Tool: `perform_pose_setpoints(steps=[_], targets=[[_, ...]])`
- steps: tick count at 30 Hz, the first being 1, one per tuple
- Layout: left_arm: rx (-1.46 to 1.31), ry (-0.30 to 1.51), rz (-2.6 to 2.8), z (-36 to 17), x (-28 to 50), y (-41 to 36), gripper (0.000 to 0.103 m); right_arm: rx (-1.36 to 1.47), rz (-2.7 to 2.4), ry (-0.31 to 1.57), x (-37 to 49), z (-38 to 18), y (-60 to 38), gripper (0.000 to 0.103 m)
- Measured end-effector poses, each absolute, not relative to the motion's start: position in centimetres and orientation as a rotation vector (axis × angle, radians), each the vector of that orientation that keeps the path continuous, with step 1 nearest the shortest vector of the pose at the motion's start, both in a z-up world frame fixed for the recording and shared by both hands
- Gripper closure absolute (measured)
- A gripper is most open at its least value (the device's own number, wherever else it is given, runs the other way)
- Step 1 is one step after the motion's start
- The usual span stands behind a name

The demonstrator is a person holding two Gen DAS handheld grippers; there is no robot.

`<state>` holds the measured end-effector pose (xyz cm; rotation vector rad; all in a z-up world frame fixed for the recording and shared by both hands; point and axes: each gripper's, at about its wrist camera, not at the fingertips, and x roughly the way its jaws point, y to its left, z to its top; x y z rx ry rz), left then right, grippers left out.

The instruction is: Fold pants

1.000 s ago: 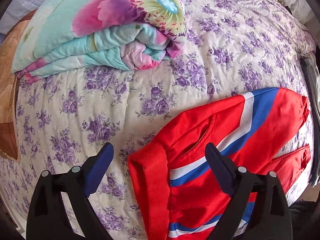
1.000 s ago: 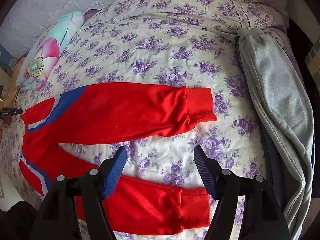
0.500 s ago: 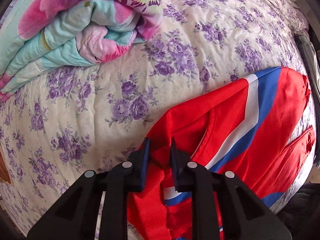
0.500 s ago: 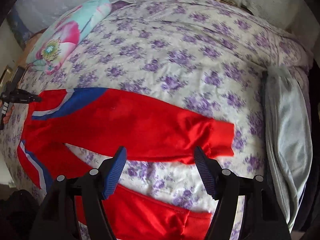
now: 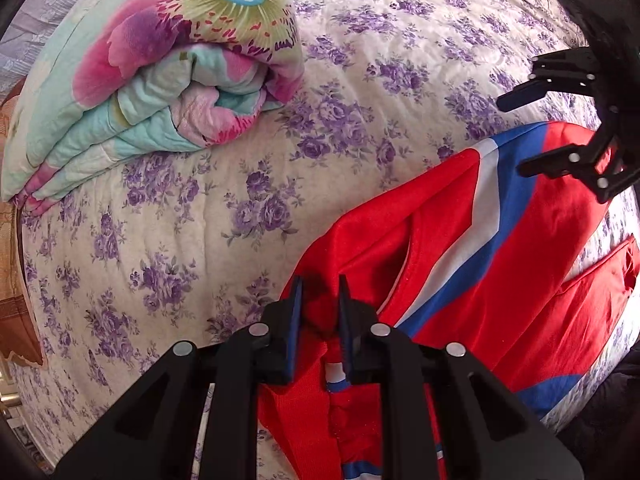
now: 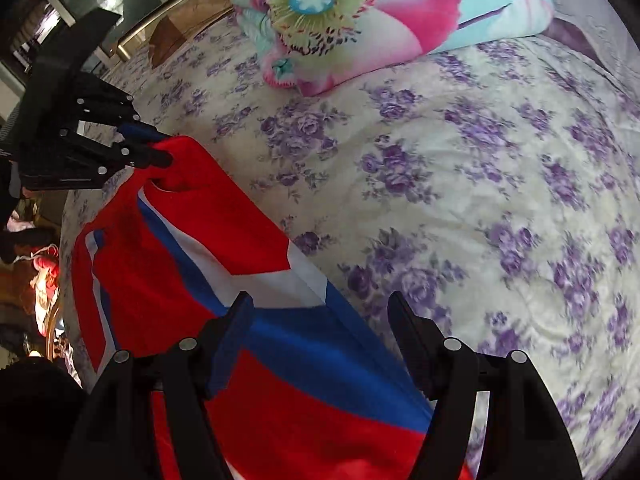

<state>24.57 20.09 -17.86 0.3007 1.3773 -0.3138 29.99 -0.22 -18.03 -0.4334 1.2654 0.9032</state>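
Red pants (image 5: 500, 264) with a blue and white side stripe lie on the bed. My left gripper (image 5: 319, 300) is shut on the red waistband corner; it also shows in the right wrist view (image 6: 154, 146) at the far left, pinching that corner. My right gripper (image 6: 320, 312) is open, its fingers straddling the upper edge of the pants (image 6: 280, 380) over the blue stripe. In the left wrist view the right gripper (image 5: 520, 136) shows at the right edge, open above the striped leg.
The bed has a cream cover with purple flowers (image 5: 280, 160). A folded floral quilt (image 5: 160, 72) lies at the far left; it also shows in the right wrist view (image 6: 380, 12). A wooden bed frame (image 6: 180, 24) runs beyond it.
My left gripper closed on the waistband corner and keeps hold of it. My right gripper moved from the leg cuffs up along the pants to the striped part near the waist, still open.
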Motion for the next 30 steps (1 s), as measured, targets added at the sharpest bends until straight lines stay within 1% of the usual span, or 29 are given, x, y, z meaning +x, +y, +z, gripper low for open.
perform_pose_setpoints(steps=[1,2,3,4,5,7,12,17,24,30], targets=[[0.305,1.378,-0.313,-17.9,24.6,19.8,0.088,-0.453,0.922,1.280,30.2,-18.8,0.3,0.033],[0.309,1.378,-0.312,-18.0,24.6,20.1,0.088,-0.471,0.944,1.304,30.3,-19.7,0.6,0.037],[0.311,1.378,-0.310,-18.0,24.6,20.2,0.088,-0.486,0.968,1.335,30.2,-20.5,0.8,0.048],[0.310,1.379,-0.308,-18.2,24.8,19.9,0.088,-0.486,0.994,1.375,30.2,-21.2,0.8,0.078],[0.307,1.380,-0.308,-18.2,24.8,19.9,0.088,-0.470,1.012,1.396,30.1,-21.6,0.7,0.094],[0.307,1.378,-0.298,-18.2,24.8,20.0,0.088,-0.435,1.025,1.389,29.8,-21.0,0.3,0.097],[0.292,1.376,-0.275,-17.9,24.9,20.1,0.088,-0.388,0.986,1.306,28.1,-17.5,-0.8,0.097],[0.289,1.333,-0.283,-15.9,23.4,20.1,0.088,-0.400,0.920,1.233,25.0,-14.4,-1.2,0.097],[0.297,1.225,-0.323,-11.7,17.9,20.4,0.089,-0.424,0.884,1.171,19.1,-10.1,-1.5,0.097],[0.288,1.190,-0.347,-10.7,12.7,20.9,0.089,-0.468,0.853,1.172,14.2,-9.3,-0.5,0.097]])
